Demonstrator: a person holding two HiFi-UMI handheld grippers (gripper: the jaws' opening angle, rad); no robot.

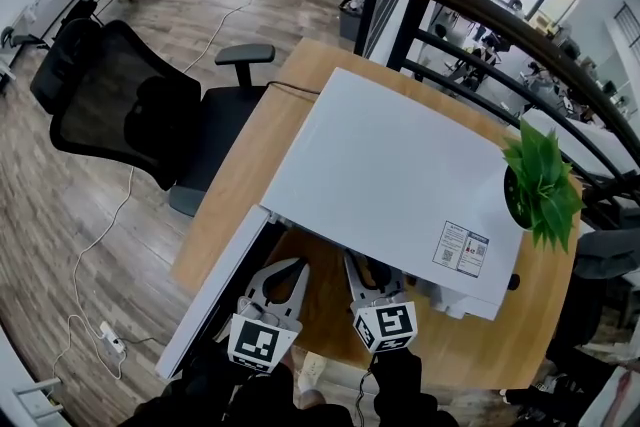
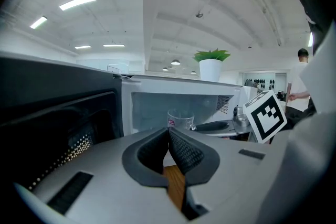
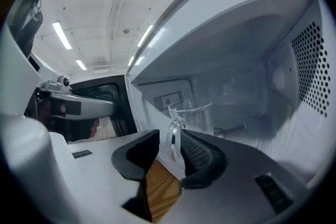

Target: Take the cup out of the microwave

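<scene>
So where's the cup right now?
In the right gripper view, the glass cup stands inside the open microwave, handle facing the open right gripper.

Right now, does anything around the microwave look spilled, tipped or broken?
Nothing stands out. The glass cup stands upright inside the microwave, with no spill visible around it; the door is open, and the potted plant is upright.

head view: overhead, steeply down onto microwave [image 1: 390, 165] top and worktop [image 1: 240, 177] | left gripper view: low, outside open door [image 2: 52, 123], cavity at 12 o'clock, farther | right gripper view: at cavity mouth, close | shared: cup [image 2: 180, 117], both gripper views
</scene>
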